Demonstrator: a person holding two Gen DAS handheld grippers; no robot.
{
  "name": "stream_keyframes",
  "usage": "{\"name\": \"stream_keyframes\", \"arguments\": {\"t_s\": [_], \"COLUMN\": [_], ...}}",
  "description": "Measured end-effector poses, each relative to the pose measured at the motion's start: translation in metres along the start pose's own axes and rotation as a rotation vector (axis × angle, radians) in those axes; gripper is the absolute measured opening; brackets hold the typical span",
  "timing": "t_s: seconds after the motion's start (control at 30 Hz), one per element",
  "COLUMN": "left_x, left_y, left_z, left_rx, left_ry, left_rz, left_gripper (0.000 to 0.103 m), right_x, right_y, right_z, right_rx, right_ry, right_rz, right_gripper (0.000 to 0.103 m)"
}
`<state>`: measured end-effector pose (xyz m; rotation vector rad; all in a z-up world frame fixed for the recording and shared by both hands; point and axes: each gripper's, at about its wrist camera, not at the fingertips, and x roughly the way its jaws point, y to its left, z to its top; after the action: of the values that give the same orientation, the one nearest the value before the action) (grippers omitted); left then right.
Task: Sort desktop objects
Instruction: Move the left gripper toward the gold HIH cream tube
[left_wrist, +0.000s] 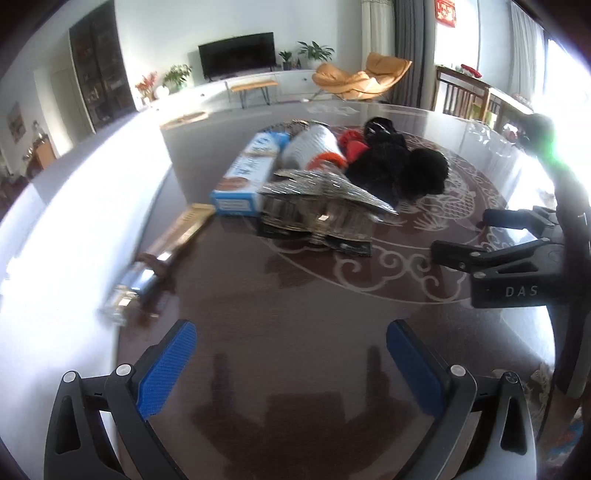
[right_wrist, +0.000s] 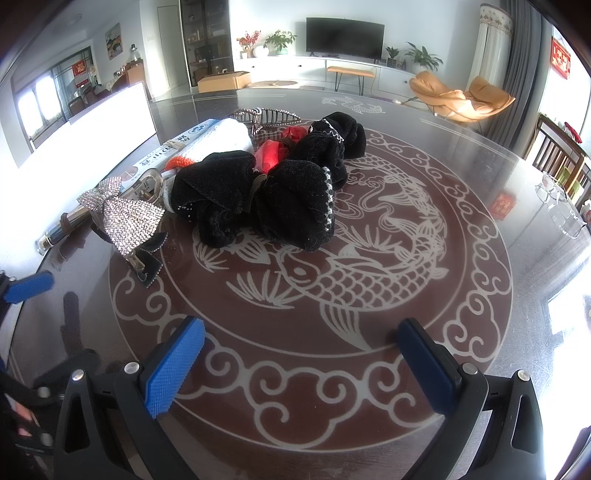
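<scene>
Both grippers (left_wrist: 291, 354) (right_wrist: 301, 354) wide apart, empty; black bow (right_wrist: 266, 199) ahead.

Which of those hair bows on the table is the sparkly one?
The silver rhinestone bow at the left edge of the pile, nearest the left gripper. The two other bows are plain black velvet, with only thin sparkly trim.

Far beyond the jaws, a dark television (right_wrist: 344, 38) stands on a long white cabinet (right_wrist: 295, 68); an orange lounge chair (right_wrist: 461, 98) sits right, beside grey curtains (right_wrist: 524, 55).
</scene>
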<state>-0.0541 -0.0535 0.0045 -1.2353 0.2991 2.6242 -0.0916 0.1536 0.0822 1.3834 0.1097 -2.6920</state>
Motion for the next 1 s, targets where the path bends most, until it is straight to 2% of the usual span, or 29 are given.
{"name": "stream_keyframes", "arguments": {"t_s": [0.13, 0.23, 0.37, 0.67, 0.77, 0.93, 1.0], "left_x": [-0.002, 0.017, 0.051, 0.082, 0.09, 0.089, 0.088], "left_y": [0.014, 0.023, 0.026, 0.041, 0.047, 0.047, 0.051], "left_z": [0.018, 0.037, 0.053, 0.083, 0.089, 0.088, 0.084], "left_rx": [0.039, 0.065, 0.085, -0.022, -0.065, -0.044, -0.075], "left_ry": [0.009, 0.065, 0.142, 0.121, 0.134, 0.097, 0.107], "left_rz": [0.064, 0.122, 0.163, 0.151, 0.112, 0.093, 0.04], "left_gripper": [0.103, 0.103, 0.103, 0.103, 0.103, 0.103, 0.103], "right_x": [0.0, 0.0, 0.0, 0.0, 0.0, 0.0, 0.0], "right_y": [0.0, 0.0, 0.0, 0.0, 0.0, 0.0, 0.0], "right_z": [0.001, 0.001, 0.0, 0.0, 0.0, 0.0, 0.0], "right_rx": [0.0, 0.0, 0.0, 0.0, 0.0, 0.0, 0.0], "right_ry": [0.0, 0.0, 0.0, 0.0, 0.0, 0.0, 0.0], "right_rz": [0.0, 0.0, 0.0, 0.0, 0.0, 0.0, 0.0], "right_gripper": [0.103, 0.103, 0.103, 0.103, 0.103, 0.103, 0.103]}}
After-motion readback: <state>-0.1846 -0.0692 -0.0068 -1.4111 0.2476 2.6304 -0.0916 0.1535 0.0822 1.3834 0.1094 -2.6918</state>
